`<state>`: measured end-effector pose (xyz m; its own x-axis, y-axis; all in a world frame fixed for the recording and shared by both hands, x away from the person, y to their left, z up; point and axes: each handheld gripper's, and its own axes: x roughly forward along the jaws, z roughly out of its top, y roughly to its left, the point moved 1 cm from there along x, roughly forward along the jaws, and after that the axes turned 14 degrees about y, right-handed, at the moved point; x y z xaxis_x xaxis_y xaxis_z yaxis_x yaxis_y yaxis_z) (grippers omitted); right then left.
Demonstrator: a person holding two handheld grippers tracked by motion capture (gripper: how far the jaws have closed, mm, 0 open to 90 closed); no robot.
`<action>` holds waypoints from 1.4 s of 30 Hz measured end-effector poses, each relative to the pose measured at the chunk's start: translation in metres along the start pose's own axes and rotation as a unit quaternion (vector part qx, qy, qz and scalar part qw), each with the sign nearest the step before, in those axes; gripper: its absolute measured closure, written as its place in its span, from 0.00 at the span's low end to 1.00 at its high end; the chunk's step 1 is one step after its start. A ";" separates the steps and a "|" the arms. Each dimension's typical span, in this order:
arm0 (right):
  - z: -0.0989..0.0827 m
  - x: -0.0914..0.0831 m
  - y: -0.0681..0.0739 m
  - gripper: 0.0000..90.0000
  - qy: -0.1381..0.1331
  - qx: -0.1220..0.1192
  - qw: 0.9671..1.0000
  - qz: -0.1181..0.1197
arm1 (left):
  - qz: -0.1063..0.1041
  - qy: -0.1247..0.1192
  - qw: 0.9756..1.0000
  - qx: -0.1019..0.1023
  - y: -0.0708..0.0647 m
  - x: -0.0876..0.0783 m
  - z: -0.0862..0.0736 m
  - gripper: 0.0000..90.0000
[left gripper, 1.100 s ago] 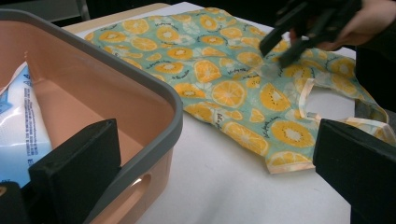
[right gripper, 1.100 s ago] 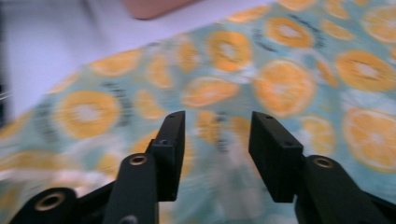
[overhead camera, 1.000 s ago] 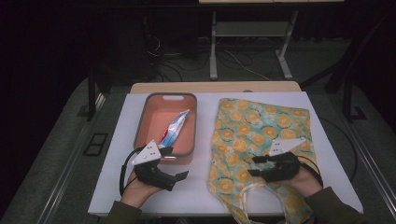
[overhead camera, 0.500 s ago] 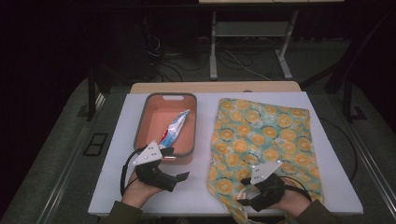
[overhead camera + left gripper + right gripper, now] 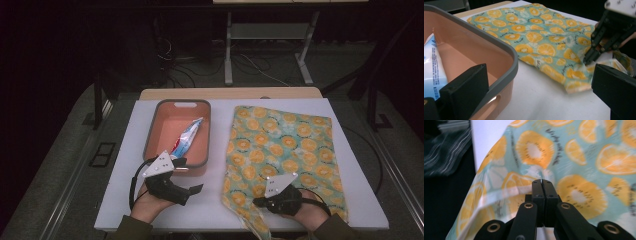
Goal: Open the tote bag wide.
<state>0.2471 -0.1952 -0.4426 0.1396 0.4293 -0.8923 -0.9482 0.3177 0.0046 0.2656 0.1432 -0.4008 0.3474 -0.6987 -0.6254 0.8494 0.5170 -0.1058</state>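
Counter (image 5: 125, 200): white board top on a wooden frame, dark floor around it.

Cloth bag (image 5: 280, 155): the largest item, lying flat on the right half of the counter. Pale green fabric printed with orange slices and small black script. Its far edge runs near the far side of the counter; its near left corner narrows to a point and hangs over the near edge. Gathered folds and a loop of the fabric lie beside the right hand, partly covered by it. In the right gripper view the print is blurred toward the far side.

Bin (image 5: 176, 137): salmon plastic, grey rim, handle slot in the far wall, left of the bag and apart from it. Its near wall is partly covered by the left gripper.

Packet (image 5: 187, 137): blue-white-red wrapper lying slantwise inside the bin; its print is too small to read, and its near end is hidden behind the gripper.

Right gripper (image 5: 261, 202): at the near right, fingers (image 5: 541, 192) just drawn together and pinching the bag's fabric at its near left corner.

Left gripper (image 5: 192, 187): at the near left, just near the bin's near wall, fingers (image 5: 465, 92) spread wide, with nothing between them.
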 end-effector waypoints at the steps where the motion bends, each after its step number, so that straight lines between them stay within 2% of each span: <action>1: 0.004 -0.001 -0.003 1.00 -0.005 0.010 1.000 -0.004 | 0.000 0.000 1.000 0.000 0.000 0.000 0.000 0.00; 4: 0.012 -0.004 -0.011 1.00 -0.012 0.018 1.000 -0.017 | -0.001 -0.002 1.000 0.000 0.000 0.000 0.000 0.00; 6: 0.024 -0.002 -0.022 1.00 -0.015 0.036 0.999 -0.027 | -0.001 -0.003 1.000 -0.001 0.000 0.000 0.000 0.00; 10: 0.043 0.004 -0.037 1.00 -0.016 0.062 0.997 -0.030 | -0.001 -0.005 1.000 -0.002 0.001 0.000 0.000 0.00; 11: 0.043 0.004 -0.037 1.00 -0.016 0.062 0.997 -0.030 | -0.001 -0.005 1.000 -0.002 0.001 0.000 0.000 0.00; 13: 0.056 0.010 -0.045 1.00 -0.013 0.075 0.996 -0.035 | -0.001 -0.004 1.000 -0.002 0.001 -0.001 0.000 0.00; 16: 0.063 0.016 -0.049 1.00 -0.011 0.088 0.995 -0.040 | -0.001 -0.004 1.000 -0.001 0.001 -0.001 0.000 0.00; 20: 0.081 0.032 -0.062 1.00 0.007 0.107 0.993 -0.050 | -0.002 -0.003 1.000 -0.002 0.001 0.000 0.000 0.00; 23: 0.086 0.037 -0.066 1.00 0.006 0.106 0.993 -0.050 | -0.002 -0.003 1.000 -0.001 0.001 0.000 0.000 0.00; 24: 0.087 0.038 -0.069 0.97 -0.003 0.114 0.993 -0.042 | -0.002 -0.004 1.000 -0.001 0.001 0.000 -0.001 0.00; 26: 0.085 0.033 -0.069 0.78 -0.018 0.115 0.993 -0.030 | -0.002 -0.006 1.000 -0.001 0.002 -0.001 -0.001 0.00; 29: 0.076 0.018 -0.068 0.61 -0.041 0.111 0.993 -0.021 | -0.002 -0.006 1.000 -0.003 0.002 -0.002 -0.001 0.00; 32: 0.064 0.000 -0.065 0.51 -0.059 0.106 0.992 -0.023 | -0.001 -0.006 1.000 -0.002 0.001 -0.001 0.000 0.00; 36: 0.047 -0.021 -0.055 0.47 -0.073 0.096 0.993 -0.017 | -0.002 -0.003 1.000 -0.001 0.000 0.001 0.001 0.00; 42: 0.027 -0.040 -0.024 0.51 -0.091 0.069 0.993 0.019 | -0.003 -0.001 1.000 0.001 -0.001 0.002 0.000 0.00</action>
<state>0.2719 -0.1974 -0.3947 0.1656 0.5856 -0.7935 -0.9072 0.4059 0.1102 0.2655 0.1414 -0.4016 0.3434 -0.7026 -0.6233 0.8521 0.5121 -0.1077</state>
